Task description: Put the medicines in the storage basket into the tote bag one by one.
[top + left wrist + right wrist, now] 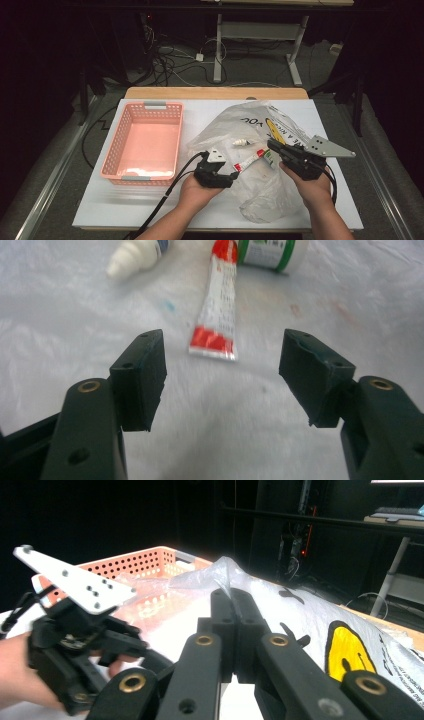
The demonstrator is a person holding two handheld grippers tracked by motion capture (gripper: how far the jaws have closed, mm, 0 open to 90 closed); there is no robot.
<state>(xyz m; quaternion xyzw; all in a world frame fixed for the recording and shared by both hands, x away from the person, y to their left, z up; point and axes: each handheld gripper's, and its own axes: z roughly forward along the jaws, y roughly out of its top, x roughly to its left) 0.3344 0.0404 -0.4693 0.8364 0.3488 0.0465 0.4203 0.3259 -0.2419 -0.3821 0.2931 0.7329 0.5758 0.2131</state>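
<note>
- Clear plastic bag (260, 150) with a yellow smiley print, crumpled, spread at centre right of the high view
- Red-and-white tube (216, 310) lying flat inside it
- Small white dropper bottle (136, 256) on its side, upper left
- Green-banded container (267, 252), upper centre

Pink basket (145, 142) (empty), desk frame (260, 31).

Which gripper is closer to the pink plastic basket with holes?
Left. The left gripper sits open just right of the pink plastic basket, facing away over the clear plastic bag. The right gripper is farther right, shut on a fold of that bag.
</note>
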